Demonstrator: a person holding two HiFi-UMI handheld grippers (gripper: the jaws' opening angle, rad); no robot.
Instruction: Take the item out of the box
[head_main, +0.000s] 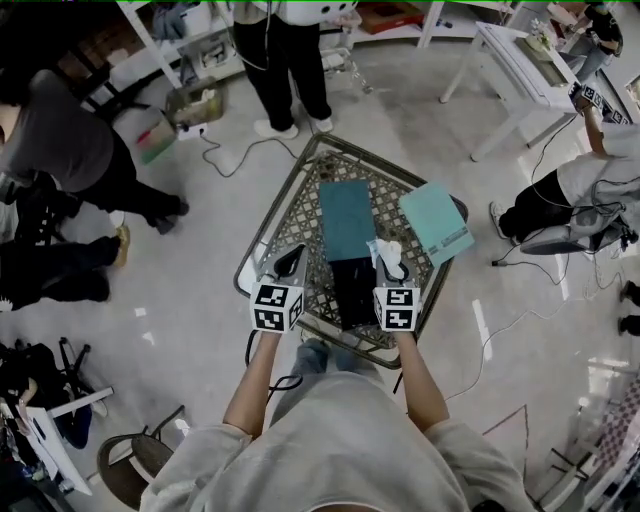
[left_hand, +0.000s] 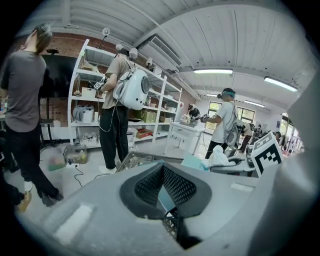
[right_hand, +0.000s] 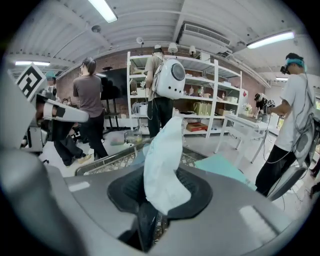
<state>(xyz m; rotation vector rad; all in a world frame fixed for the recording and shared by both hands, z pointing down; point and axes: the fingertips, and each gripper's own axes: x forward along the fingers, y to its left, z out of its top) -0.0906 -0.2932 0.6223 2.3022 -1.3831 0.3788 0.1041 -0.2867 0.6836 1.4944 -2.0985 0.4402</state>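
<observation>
Box (head_main: 346, 218) teal, black; pouch (right_hand: 162, 165) pale white; table (head_main: 300, 215) lattice-patterned.

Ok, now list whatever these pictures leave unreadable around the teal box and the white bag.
- White bag: its contents. It is opaque in the right gripper view and too small in the head view.
- Black thing: box part or item, unclear. It is dark and small in the head view.
- Teal box: whether anything remains inside. The head view is too small, and the left gripper blocks its own view.
</observation>
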